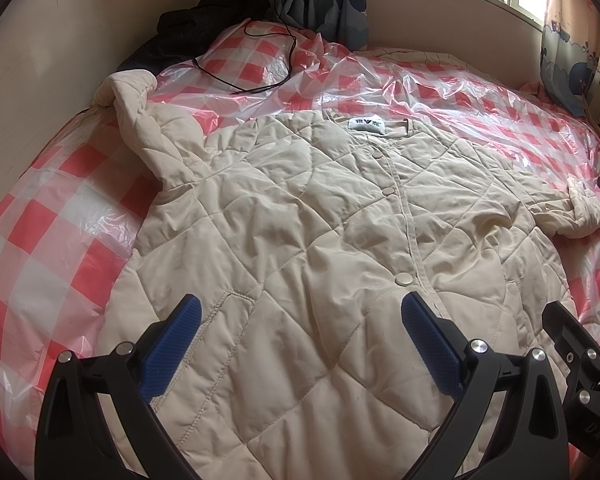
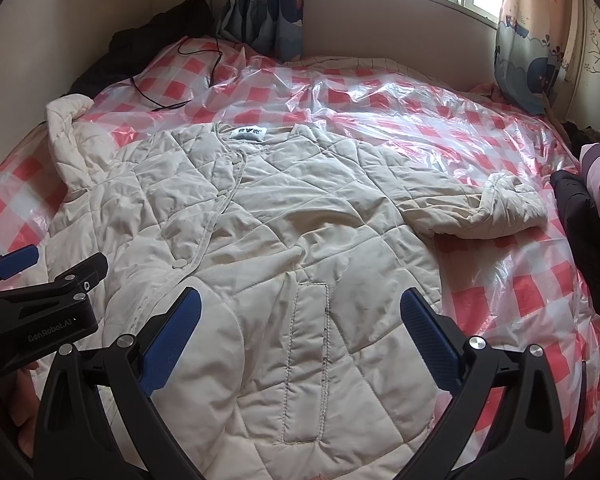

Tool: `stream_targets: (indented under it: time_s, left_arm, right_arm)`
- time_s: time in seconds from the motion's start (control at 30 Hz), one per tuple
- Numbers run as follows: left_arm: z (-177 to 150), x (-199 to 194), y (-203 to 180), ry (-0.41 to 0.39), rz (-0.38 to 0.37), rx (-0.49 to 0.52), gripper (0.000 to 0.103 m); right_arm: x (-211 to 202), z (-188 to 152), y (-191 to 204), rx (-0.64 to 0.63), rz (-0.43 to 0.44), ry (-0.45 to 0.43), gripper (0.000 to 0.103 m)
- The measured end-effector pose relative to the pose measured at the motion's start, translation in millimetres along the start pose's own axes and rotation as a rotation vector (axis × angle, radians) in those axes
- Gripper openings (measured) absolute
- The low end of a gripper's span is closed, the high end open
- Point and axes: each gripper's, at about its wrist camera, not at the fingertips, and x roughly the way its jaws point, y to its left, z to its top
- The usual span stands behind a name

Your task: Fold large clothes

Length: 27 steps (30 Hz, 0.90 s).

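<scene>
A cream quilted jacket (image 1: 308,240) lies front-up and spread on the bed's checked plastic sheet (image 1: 52,216); the left gripper (image 1: 300,312) hangs over its hem, jaws wide apart, holding nothing; the right gripper (image 2: 300,304) hangs just beside it over the pocket (image 2: 306,360), likewise agape and empty.

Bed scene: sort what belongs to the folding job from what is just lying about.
Job: cream quilted jacket, open left gripper, open right gripper.

Lying about: black cable, dark clothes heap, checked plastic sheet, blue patterned curtains.
</scene>
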Motion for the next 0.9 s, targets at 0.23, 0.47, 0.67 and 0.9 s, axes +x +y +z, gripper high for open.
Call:
stream_targets:
  time_s: [0.23,0.47,0.67,0.9]
  left_arm:
    - [0.2,-0.2,0.0,0.000,0.000,0.000,0.096]
    - [0.4,-0.3,-0.1,-0.001,0.001,-0.001,0.096]
    - [0.6,-0.2,0.0,-0.001,0.001,0.000,0.096]
    - [1.2,-0.8,-0.4,-0.001,0.002,0.002,0.096]
  right_arm:
    - [1.7,-1.0,0.5,0.001,-0.001,0.001,0.096]
    - [1.5,-0.8,-1.1,0.003,0.007,0.007,0.096]
    - [3.5,-1.4,-0.7,0.006,0.009,0.008,0.096]
    - [5.0,-1.9,-1.5,0.008,0.010,0.009,0.096]
